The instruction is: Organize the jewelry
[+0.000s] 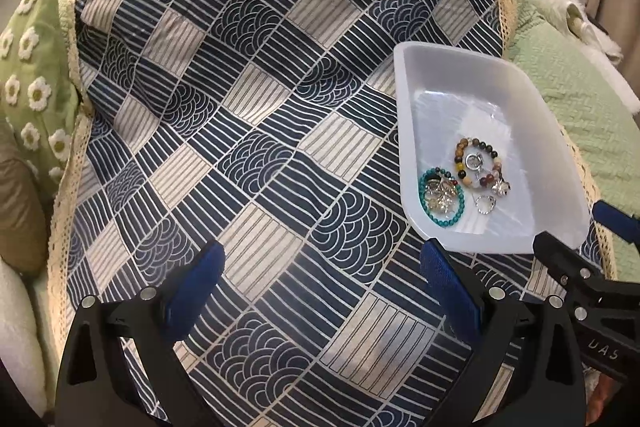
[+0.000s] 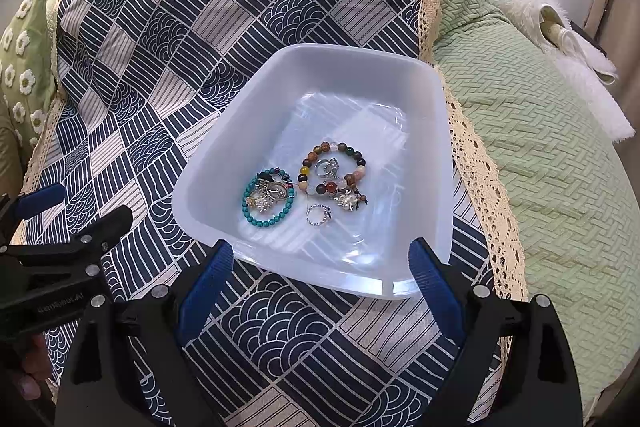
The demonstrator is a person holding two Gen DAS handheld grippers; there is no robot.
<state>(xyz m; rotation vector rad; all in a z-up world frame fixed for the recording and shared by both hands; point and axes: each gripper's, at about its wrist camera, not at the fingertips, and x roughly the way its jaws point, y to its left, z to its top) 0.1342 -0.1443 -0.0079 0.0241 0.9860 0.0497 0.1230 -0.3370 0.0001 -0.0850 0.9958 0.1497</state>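
A white plastic tray (image 2: 424, 163) lies on the patterned blue cloth; it also shows in the left wrist view (image 1: 532, 131). In it lie a turquoise bead bracelet (image 2: 267, 202) around several rings, a multicoloured bead bracelet (image 2: 334, 167), a silver ring (image 2: 319, 215) and small silver charms. In the left wrist view the turquoise bracelet (image 1: 441, 200) and the multicoloured bracelet (image 1: 480, 163) sit near the tray's near end. My right gripper (image 2: 320, 267) is open and empty at the tray's near edge. My left gripper (image 1: 320, 267) is open and empty over the cloth, left of the tray.
The blue and cream patchwork cloth (image 1: 260, 115) with a lace border covers a green textured sofa cover (image 2: 540, 167). A green daisy cushion (image 1: 32, 79) is at the left. A white fluffy item (image 2: 568, 39) lies at the far right.
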